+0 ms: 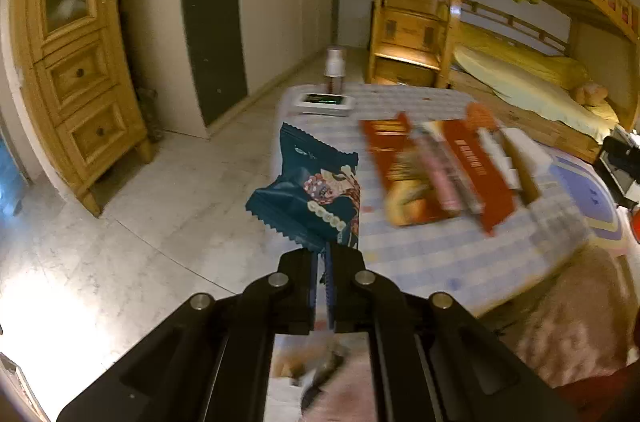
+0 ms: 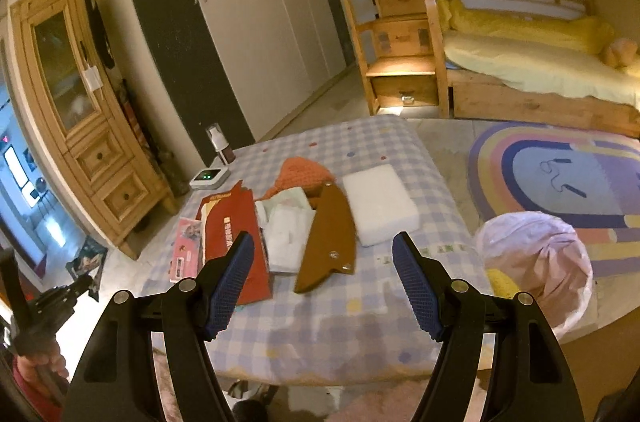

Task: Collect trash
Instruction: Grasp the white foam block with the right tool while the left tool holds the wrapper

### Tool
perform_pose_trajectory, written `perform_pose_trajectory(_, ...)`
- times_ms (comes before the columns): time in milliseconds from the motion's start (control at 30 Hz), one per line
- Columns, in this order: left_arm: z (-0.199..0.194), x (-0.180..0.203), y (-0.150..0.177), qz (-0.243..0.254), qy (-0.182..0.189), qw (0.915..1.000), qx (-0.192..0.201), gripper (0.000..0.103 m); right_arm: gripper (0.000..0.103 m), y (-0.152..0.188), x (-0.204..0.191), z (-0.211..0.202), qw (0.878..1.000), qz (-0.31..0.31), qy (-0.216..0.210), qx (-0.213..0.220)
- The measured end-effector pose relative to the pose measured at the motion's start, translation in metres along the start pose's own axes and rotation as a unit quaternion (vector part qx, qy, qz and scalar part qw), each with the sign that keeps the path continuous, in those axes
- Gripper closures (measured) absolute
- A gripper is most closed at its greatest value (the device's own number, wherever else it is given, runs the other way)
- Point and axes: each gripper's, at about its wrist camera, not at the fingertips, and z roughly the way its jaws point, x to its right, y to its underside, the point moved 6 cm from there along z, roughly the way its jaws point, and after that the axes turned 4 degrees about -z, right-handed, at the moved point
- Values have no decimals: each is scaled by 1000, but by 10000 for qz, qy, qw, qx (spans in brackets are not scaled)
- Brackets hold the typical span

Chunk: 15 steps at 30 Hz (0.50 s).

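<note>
A dark blue snack wrapper (image 1: 310,198) is pinched at its near edge by the closed left claw (image 1: 323,262), held up off the checked surface (image 1: 432,254), at its left edge. The right claw (image 2: 324,286) is spread wide and empty over the near side of the surface, where a red packet (image 2: 234,234) lies. A lined bin (image 2: 536,262) stands at the right.

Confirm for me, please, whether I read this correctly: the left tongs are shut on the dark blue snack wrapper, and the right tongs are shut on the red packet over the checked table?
Not quite. The left tongs are indeed shut on the dark blue snack wrapper, but the right tongs are open and hold nothing; the right wrist view shows them spread above the red packet on the checked table.
</note>
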Motion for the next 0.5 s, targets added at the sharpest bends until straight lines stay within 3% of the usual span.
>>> perform_pose_trajectory(267,-25,90,-30,279,403,9982,332,102,31,1,16,-12,9994,-347,86,-39)
perform_pose_trajectory(500,-7,139,-37,499,798,9944,482,102,31,9,35,23,9971,-535,303,-442)
